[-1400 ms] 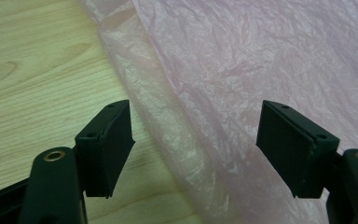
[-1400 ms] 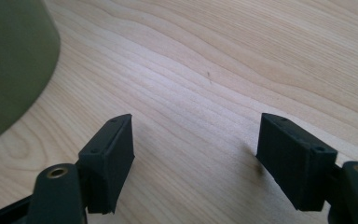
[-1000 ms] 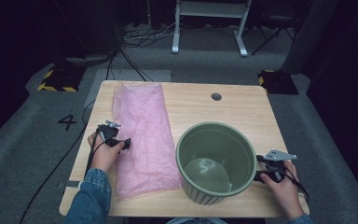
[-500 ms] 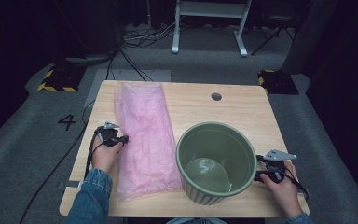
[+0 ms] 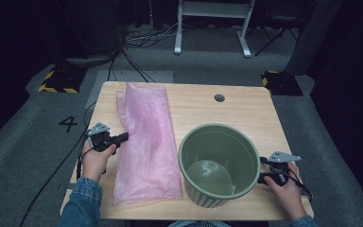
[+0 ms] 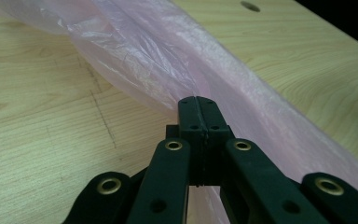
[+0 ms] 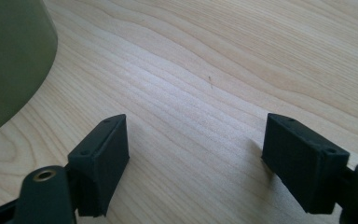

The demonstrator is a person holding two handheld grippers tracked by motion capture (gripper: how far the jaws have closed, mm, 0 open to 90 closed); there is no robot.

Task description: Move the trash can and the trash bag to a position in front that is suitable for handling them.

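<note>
Fingers of left gripper pinch one pink bag — right gripper fingers wide — one green pot.

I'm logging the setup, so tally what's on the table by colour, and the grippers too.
Pink: 1, the plastic bag
Green: 1, the bucket
Black: 2, the left gripper, shut on the bag's edge, and the right gripper, open
Total: 4

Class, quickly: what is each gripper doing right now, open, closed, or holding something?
Left gripper: closed on the edge of the thin pink plastic bag.
Right gripper: open, holding nothing.
</note>
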